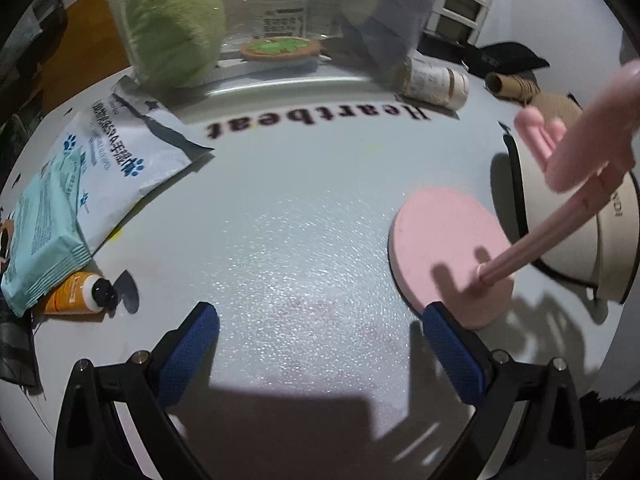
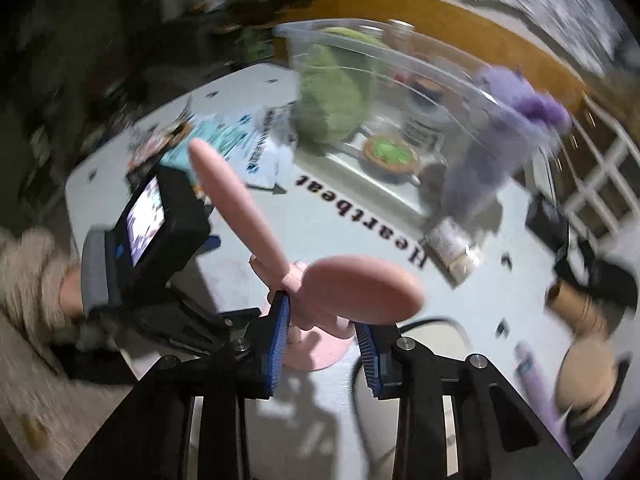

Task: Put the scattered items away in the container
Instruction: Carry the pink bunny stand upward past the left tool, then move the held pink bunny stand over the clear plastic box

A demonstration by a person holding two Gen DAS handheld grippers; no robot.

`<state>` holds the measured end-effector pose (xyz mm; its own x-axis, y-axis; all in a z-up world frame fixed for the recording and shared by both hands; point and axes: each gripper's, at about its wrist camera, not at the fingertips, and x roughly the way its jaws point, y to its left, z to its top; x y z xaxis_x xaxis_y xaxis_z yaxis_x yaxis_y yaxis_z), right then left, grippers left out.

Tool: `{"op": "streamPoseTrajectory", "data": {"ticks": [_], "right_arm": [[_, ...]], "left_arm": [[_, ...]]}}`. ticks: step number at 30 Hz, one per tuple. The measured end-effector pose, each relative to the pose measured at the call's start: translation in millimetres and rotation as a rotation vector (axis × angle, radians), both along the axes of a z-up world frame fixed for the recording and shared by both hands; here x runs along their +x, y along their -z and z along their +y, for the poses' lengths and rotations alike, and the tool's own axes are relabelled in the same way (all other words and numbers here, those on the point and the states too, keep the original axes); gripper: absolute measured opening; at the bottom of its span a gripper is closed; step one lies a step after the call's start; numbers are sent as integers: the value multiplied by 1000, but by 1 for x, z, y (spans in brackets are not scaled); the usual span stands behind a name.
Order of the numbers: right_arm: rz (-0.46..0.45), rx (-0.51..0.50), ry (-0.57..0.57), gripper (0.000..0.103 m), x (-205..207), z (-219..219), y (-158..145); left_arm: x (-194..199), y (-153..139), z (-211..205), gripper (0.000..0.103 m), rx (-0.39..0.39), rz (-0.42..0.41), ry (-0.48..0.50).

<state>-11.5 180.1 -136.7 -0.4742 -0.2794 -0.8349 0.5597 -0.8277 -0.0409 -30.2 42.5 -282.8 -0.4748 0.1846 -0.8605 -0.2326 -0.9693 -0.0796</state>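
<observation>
A home room, lived-in and cluttered. A white worktop (image 1: pixel 304 216) printed with "Heartbeat" carries household bits: a wipes packet (image 1: pixel 44 224), a pill bottle (image 1: pixel 436 82), a cap (image 1: pixel 576 232) and a clear plastic bin (image 2: pixel 400 92) holding soft toys (image 1: pixel 172 24). A white lattice shelf (image 2: pixel 600 184) stands behind.

Pink stand (image 1: pixel 450 256) beside open left gripper (image 1: pixel 320 320) — fingers (image 1: pixel 192 344) empty.

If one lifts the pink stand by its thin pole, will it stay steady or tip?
The pink stand looks top-heavy: wide paddles sit high on a thin pole, so it may swing or tilt when lifted. Its round flat base should keep it upright on the table. The smooth pole might slip in the right gripper, whose jaws flank it.
</observation>
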Motion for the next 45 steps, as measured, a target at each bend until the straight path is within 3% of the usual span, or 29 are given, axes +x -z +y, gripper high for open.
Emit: {"op": "streamPoseTrajectory", "data": {"ticks": [6, 13, 17, 22, 27, 33, 35, 37, 45], "right_arm": [[-94, -115, 213, 31, -5, 2, 1], [-220, -221, 308, 30, -4, 5, 0], [-181, -227, 191, 30, 5, -2, -4], [-16, -49, 24, 30, 18, -18, -6], [80, 54, -120, 30, 22, -27, -9], [45, 97, -264, 30, 15, -34, -4], [41, 120, -258, 28, 14, -35, 1], [37, 129, -232, 18, 13, -34, 4], [-18, 16, -15, 16, 5, -25, 3]], "left_arm": [[3, -10, 0, 103, 23, 25, 11], [3, 0, 9, 103, -20, 8, 55], [-1, 3, 10, 103, -11, 4, 60], [-4, 3, 9, 103, -1, 4, 76], [-4, 3, 9, 103, 0, 5, 85], [-7, 2, 13, 103, -1, -2, 67], [-6, 2, 13, 103, -1, -3, 63], [-6, 1, 13, 103, -1, -1, 58], [-5, -2, 10, 103, 1, 13, 33]]}}
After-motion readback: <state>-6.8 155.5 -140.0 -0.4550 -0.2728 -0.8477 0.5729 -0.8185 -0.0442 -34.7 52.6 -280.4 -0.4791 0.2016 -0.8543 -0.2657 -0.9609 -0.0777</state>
